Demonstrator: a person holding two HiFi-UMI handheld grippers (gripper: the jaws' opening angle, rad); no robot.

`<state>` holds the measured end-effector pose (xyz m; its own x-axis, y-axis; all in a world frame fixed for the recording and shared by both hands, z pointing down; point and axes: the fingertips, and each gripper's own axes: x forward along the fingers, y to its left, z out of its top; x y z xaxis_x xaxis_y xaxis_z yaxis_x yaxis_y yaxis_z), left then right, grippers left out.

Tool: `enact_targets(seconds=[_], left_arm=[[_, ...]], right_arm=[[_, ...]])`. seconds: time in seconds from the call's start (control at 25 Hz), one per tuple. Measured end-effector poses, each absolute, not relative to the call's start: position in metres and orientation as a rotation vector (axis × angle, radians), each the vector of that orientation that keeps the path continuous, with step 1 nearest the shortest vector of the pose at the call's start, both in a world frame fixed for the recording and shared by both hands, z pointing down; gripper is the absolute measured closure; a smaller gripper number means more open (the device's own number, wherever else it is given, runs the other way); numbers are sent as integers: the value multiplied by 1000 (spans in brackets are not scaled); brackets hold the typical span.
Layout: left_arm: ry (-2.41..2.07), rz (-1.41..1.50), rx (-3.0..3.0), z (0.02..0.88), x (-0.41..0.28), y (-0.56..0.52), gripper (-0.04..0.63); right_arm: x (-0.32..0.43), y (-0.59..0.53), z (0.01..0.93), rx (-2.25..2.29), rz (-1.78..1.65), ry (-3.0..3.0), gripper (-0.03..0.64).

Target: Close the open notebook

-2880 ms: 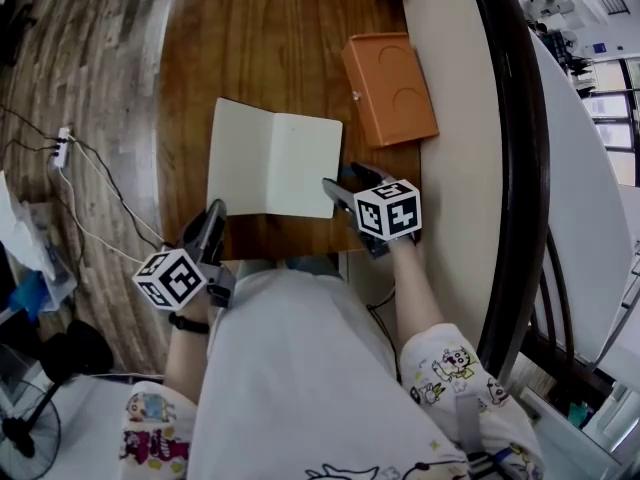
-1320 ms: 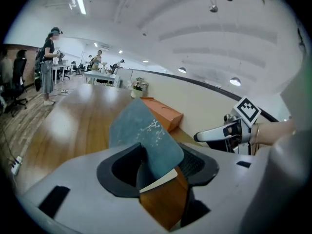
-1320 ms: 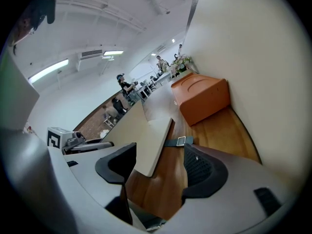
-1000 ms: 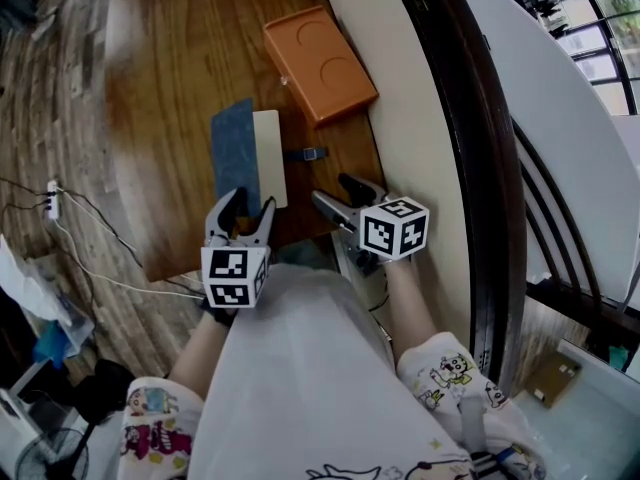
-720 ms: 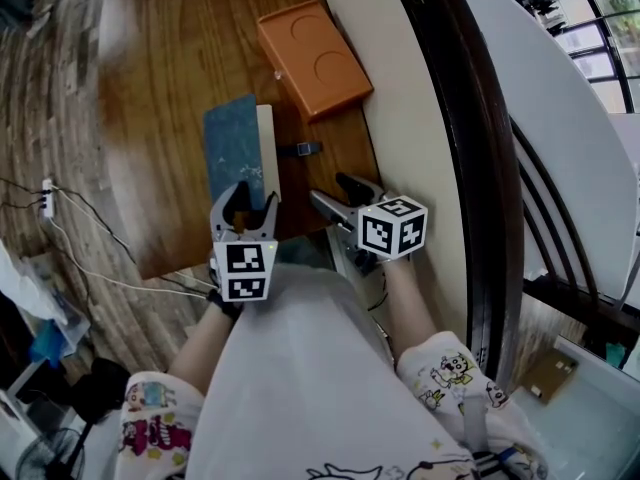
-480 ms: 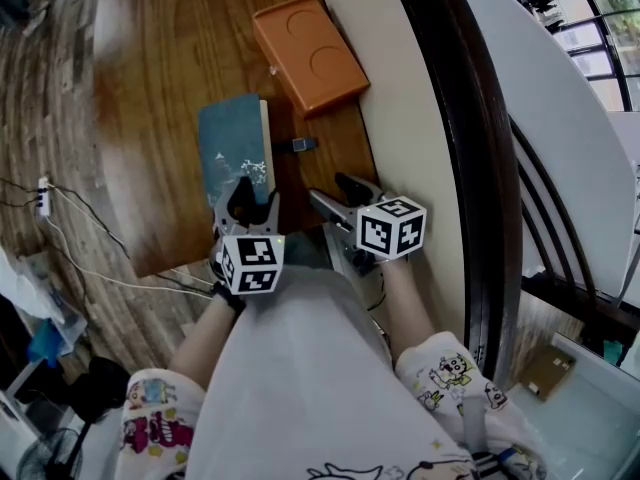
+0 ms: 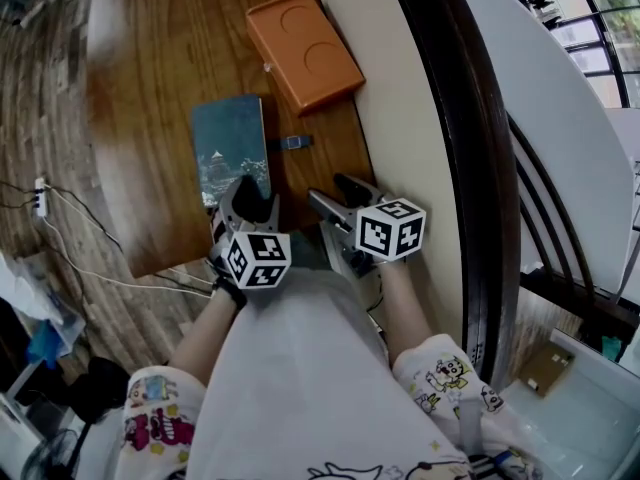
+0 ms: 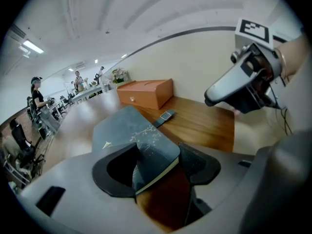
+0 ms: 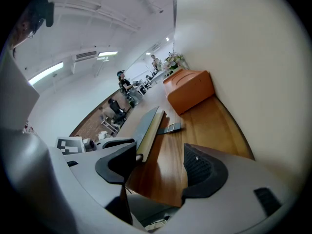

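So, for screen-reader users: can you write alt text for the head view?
A closed teal notebook lies on a wooden table, its near corner between the jaws of the left gripper, which have just been opening. The right gripper is open beside it; an orange box sits beyond.

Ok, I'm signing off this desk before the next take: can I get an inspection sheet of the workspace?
Surface: wooden table, no damage seen.
Job's things: notebook closed, blue cover up.
Clutter: orange box beyond it; small strap beside it.
Grippers: left gripper has just been opening, notebook's near corner between its jaws; right gripper open, empty.
Cables: power strip and white cable on the floor.
Surroundings: cream wall at the right; people far off.
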<state>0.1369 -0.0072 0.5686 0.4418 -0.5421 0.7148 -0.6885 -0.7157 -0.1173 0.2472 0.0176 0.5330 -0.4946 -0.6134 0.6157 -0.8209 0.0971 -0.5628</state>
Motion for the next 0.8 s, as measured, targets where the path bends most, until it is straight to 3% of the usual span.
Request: enact_targets(seconds=[0.8], left_arm=[[-1035,914,2469,536,124,-19,348]], right_arm=[[236,-2,517,1437,1314,-2195,314]])
